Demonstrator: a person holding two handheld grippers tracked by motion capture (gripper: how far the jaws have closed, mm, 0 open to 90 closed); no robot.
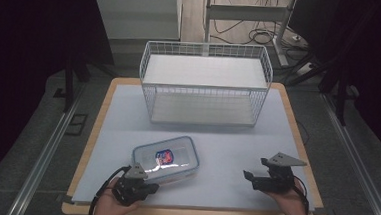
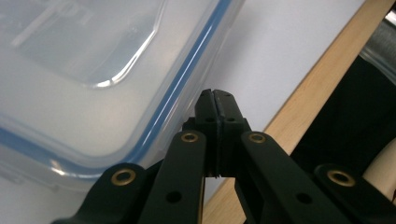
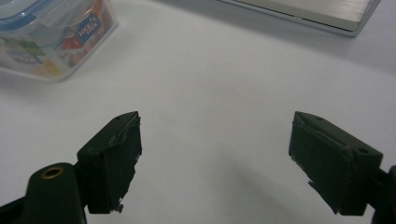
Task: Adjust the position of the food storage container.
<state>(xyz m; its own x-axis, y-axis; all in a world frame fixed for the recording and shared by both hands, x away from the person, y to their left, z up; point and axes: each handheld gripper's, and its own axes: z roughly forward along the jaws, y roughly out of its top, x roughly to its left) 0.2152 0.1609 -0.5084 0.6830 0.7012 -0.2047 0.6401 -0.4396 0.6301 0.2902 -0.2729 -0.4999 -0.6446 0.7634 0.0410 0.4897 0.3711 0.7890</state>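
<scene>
While the clear food container with the blue-rimmed lid lies flat on the white mat toward the near left, we hold our left gripper right at its near edge. In the left gripper view the two jaws are pressed tightly together with nothing between them, and their tip sits just beside the container's rounded corner, close to the blue seal line. We cannot tell whether it touches the plastic. We judge that the closed jaws are placed there as a blunt point, perhaps to nudge the box or to work at a lid latch, rather than to grasp it.

Our right gripper rests well apart from the container, low over bare mat on the near right. Its jaws stand wide open and hold nothing; in the right gripper view the container shows at the upper left, its printed label visible through the wall. We take the open stance as readiness, kept out of the way yet aimed roughly toward the box so it can come in to steady or lift the other side.

Beyond both, the white wire basket stands at the far side of the table, its opening up and nothing visible inside, a likely place for the container.
</scene>
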